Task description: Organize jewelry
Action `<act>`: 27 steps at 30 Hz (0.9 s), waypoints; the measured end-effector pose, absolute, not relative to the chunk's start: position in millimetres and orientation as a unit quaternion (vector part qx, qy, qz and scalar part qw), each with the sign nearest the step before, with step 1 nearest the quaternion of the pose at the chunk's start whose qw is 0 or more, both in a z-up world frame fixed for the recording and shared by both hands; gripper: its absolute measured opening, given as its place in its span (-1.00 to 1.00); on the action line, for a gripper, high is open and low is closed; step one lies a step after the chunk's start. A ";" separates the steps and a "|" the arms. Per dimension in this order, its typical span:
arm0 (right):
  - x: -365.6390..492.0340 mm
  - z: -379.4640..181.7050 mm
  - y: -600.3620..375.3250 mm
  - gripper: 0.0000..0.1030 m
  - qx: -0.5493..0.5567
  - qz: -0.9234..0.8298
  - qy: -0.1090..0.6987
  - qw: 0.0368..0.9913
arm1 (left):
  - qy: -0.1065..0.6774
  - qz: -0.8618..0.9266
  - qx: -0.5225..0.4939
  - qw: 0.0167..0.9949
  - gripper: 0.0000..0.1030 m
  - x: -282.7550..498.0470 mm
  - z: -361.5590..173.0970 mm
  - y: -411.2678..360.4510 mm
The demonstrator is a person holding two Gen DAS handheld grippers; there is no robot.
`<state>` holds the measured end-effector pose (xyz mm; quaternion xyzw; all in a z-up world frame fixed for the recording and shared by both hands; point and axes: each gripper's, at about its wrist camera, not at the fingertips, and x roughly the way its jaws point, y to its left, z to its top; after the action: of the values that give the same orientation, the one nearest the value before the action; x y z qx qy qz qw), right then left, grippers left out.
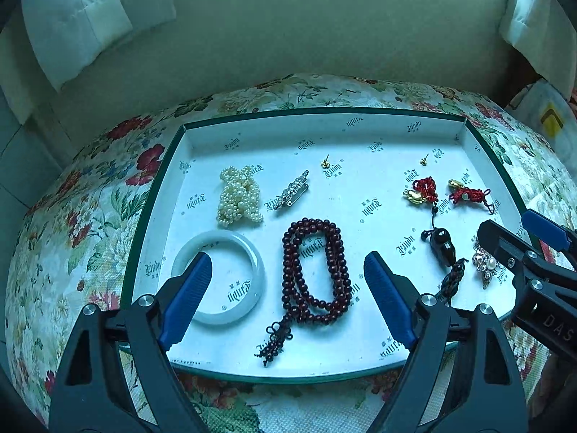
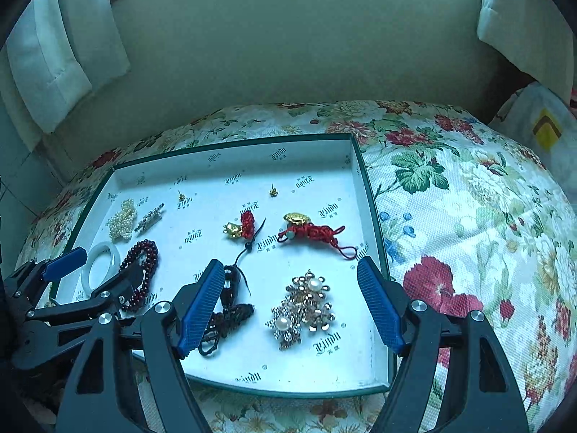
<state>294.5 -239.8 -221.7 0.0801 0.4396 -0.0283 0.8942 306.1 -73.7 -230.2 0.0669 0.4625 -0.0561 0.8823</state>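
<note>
A shallow white box lid with a green rim (image 1: pixel 324 113) holds the jewelry. In the left wrist view lie a pearl strand (image 1: pixel 239 196), a rhinestone clip (image 1: pixel 293 189), a white jade bangle (image 1: pixel 249 252), a dark red bead mala (image 1: pixel 315 270), two gold studs, two red knot charms (image 1: pixel 425 189) and a black pendant (image 1: pixel 441 245). My left gripper (image 1: pixel 288 296) is open above the mala's near end. My right gripper (image 2: pixel 288 299) is open above two pearl brooches (image 2: pixel 306 303), which also show in the left wrist view (image 1: pixel 487 265).
The lid rests on a floral padded cloth (image 2: pixel 468 216). A pale wall and white curtains (image 1: pixel 72 18) stand behind. A yellow-marked package (image 2: pixel 544 130) sits at the far right.
</note>
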 end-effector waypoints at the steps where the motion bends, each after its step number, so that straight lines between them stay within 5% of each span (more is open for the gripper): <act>1: 291.0 -221.8 -239.6 0.46 0.080 -0.029 0.440 0.894 | 0.461 -0.054 0.068 0.883 0.67 301.8 -229.0 -72.4; 27: 183.0 -97.8 -213.1 0.54 0.040 -0.010 0.339 0.940 | 0.354 -0.033 0.042 0.934 0.82 183.1 -89.3 -50.1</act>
<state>183.0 -213.1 -97.8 0.0397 0.3388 -0.0101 0.9400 183.1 -50.1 -89.3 0.0422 0.3536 -0.0332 0.9339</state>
